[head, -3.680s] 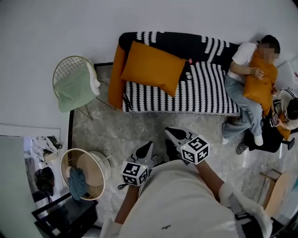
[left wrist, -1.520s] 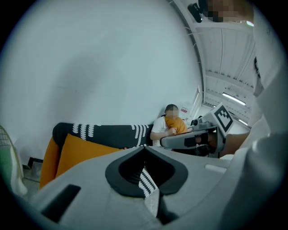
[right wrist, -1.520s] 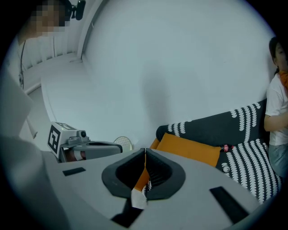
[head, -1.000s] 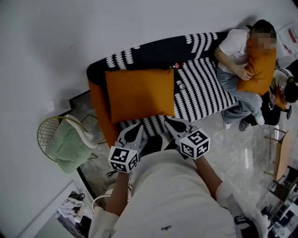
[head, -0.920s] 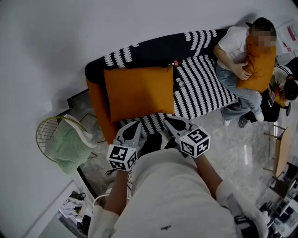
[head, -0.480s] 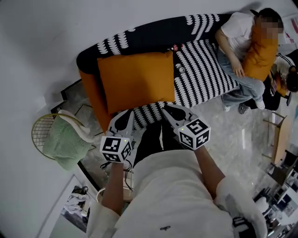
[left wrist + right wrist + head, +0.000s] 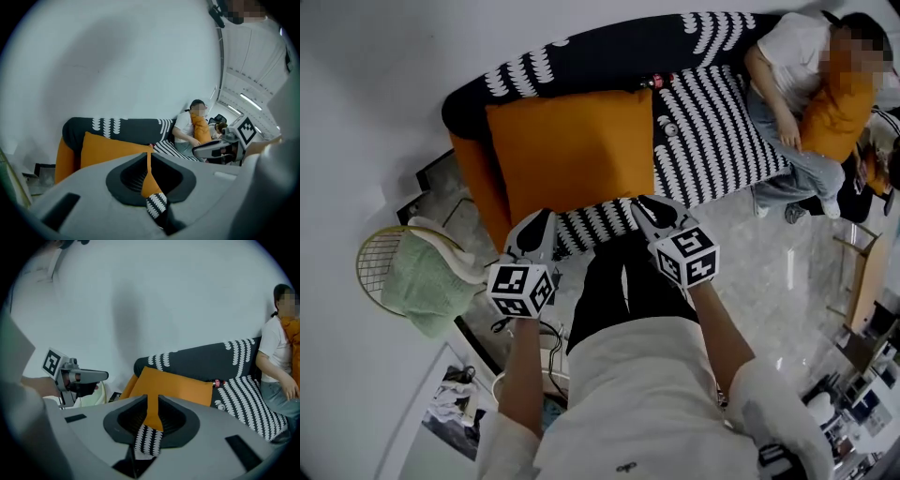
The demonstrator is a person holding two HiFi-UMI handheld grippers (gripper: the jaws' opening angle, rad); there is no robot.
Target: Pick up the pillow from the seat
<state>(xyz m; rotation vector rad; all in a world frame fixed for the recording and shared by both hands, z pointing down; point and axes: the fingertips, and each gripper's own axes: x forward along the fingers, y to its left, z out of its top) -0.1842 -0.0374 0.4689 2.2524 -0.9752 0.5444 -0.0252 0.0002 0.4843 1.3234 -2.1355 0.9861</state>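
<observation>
A large orange pillow (image 7: 572, 150) leans on the left end of the black-and-white patterned sofa seat (image 7: 722, 141). In the head view my left gripper (image 7: 542, 220) is at the seat's front edge, just below the pillow's lower left corner. My right gripper (image 7: 643, 206) is at its lower right corner. Neither touches the pillow. Both are shut with nothing between the jaws. The left gripper view has the pillow (image 7: 108, 147) straight ahead past the left gripper (image 7: 149, 152). The right gripper view has the pillow (image 7: 173, 385) beyond the right gripper (image 7: 152, 397).
A person (image 7: 797, 112) sits at the sofa's right end hugging another orange pillow (image 7: 839, 103). Two small items (image 7: 668, 127) lie on the seat beside the big pillow. An orange armrest (image 7: 478, 183) closes the sofa's left end. A wire chair with green cloth (image 7: 412, 277) stands at the left.
I have come closer to the sofa and the pillow looks larger. Both grippers have moved up to the seat's front edge, staying shut. The seated person has barely moved.
</observation>
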